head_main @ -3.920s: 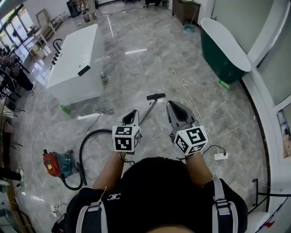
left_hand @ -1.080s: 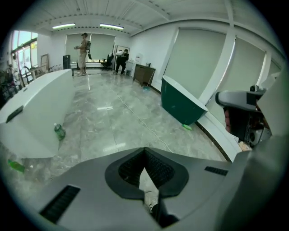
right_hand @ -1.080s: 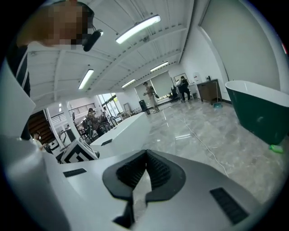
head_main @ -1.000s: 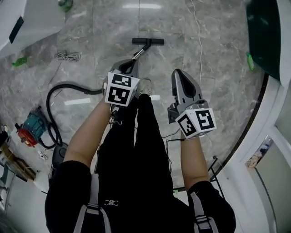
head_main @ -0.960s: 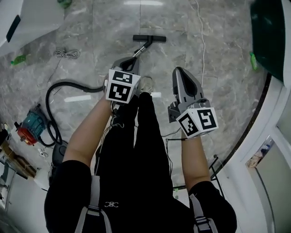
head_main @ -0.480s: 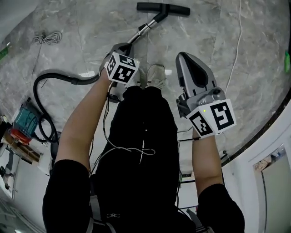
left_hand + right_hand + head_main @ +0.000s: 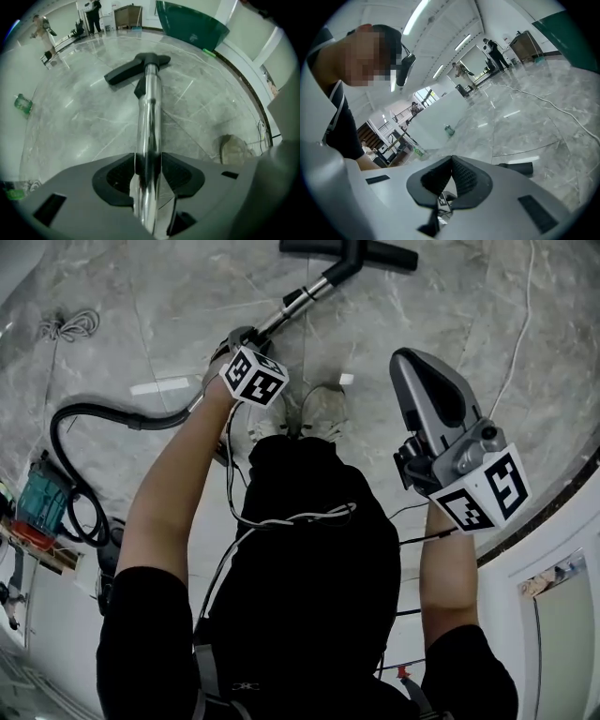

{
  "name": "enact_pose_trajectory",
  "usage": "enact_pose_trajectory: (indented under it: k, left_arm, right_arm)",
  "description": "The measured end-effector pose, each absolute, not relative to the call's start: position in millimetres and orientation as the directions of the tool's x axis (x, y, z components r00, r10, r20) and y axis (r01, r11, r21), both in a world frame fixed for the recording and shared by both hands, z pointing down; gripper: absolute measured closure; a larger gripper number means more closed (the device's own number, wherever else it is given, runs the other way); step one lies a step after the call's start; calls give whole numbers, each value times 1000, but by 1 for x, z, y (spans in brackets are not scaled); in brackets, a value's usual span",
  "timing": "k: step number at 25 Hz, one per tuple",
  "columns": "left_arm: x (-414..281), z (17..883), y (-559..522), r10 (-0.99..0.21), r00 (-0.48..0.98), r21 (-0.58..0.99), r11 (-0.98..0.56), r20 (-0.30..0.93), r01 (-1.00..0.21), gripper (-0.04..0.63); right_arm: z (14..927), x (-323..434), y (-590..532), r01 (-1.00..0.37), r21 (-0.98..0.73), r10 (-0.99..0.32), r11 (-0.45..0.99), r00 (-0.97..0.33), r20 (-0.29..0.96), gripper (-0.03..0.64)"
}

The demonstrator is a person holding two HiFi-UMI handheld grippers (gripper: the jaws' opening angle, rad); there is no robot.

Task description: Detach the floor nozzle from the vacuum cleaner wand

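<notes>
Dropped low, left claw [image 7: 241, 341], jaws just opened, hugs the wand [image 7: 149, 110], whose long axis runs up-frame from the claw to the floor nozzle [image 7: 123, 73]; right claw [image 7: 407, 358] closed.

The chrome metal wand [image 7: 149, 117] is mirror-smooth, the black plastic floor nozzle [image 7: 123, 72] matt (the grey marble floor [image 7: 79, 122] gleams, polished).

Bright, even light from ceiling strip lamps [image 7: 415, 16]; glare patches on the polished floor [image 7: 141, 324], streaks on the chrome wand [image 7: 149, 117]. Both gripper views bulge fisheye, dark at corners.
</notes>
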State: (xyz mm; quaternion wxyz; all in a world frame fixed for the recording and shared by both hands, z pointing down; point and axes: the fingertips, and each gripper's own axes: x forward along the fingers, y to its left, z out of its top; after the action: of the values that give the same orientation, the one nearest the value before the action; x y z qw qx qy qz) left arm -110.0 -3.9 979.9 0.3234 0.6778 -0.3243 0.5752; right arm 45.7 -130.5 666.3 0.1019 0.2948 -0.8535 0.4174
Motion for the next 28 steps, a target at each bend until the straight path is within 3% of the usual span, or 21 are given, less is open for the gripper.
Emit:
enact_pose_trajectory:
  k: [7,11,21,28]
  left_arm:
    - [-121,1009,8,32,74,77,-643,997,-762,433]
    - [-112,978,19,133,178,222,-623,975,-750,437]
    - [-52,787,30,15,460,358,-651,888,-669,437]
    - [-13,706,48,-21,542,413,-622,840,-665,437]
  right_arm:
    - [687,48,-134,-705,-506,-433,497,-707,559,602]
    - [676,46,-120,-726,-527,-426,441,-687,589,603]
    - [611,69,-87,-756,-593,-458,276,-646,610,603]
    - [550,88,-88,-658,-715,-575,235,-688,443,599]
